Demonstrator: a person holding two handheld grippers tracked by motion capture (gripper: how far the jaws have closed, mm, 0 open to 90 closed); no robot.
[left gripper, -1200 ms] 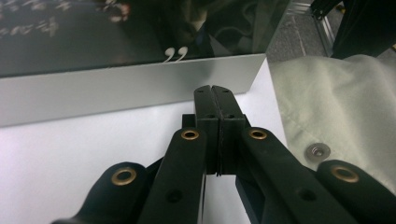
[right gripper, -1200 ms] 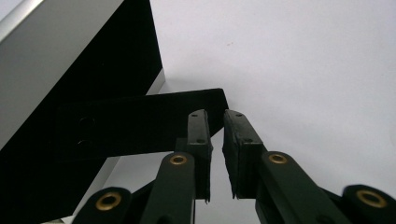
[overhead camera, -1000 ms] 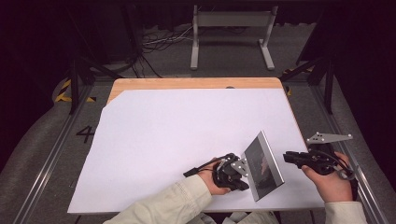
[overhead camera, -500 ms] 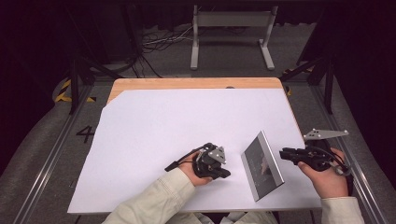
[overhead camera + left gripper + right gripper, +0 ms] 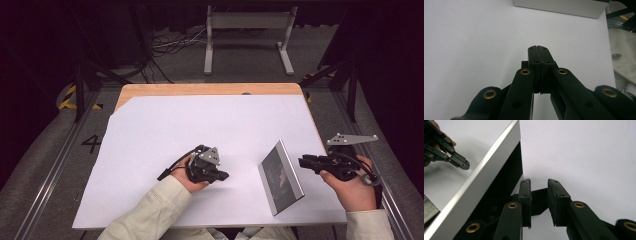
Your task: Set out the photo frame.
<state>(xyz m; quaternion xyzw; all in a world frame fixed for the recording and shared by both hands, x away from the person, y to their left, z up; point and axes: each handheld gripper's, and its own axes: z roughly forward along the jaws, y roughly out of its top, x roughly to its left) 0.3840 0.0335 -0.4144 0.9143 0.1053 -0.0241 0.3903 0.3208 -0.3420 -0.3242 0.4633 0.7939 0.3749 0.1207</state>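
Left claw: your left claw (image 5: 222, 175) is hovering low over the white sheet, its jaws lying pressed together with nothing between them; in the left gripper view (image 5: 539, 47) they are pointing toward the frame's silver edge.
Right claw: your right claw (image 5: 302, 161) is sitting just beside the frame's right edge, its jaws standing a little apart with nothing between them (image 5: 537, 182); they have just been opening.
Picture frame: the silver-edged picture frame (image 5: 281, 176) is lying on the table's white sheet, at the near right, between your two claws and apart from the left one.
Table: the white sheet (image 5: 200, 130) is covering most of the wooden table (image 5: 200, 89).
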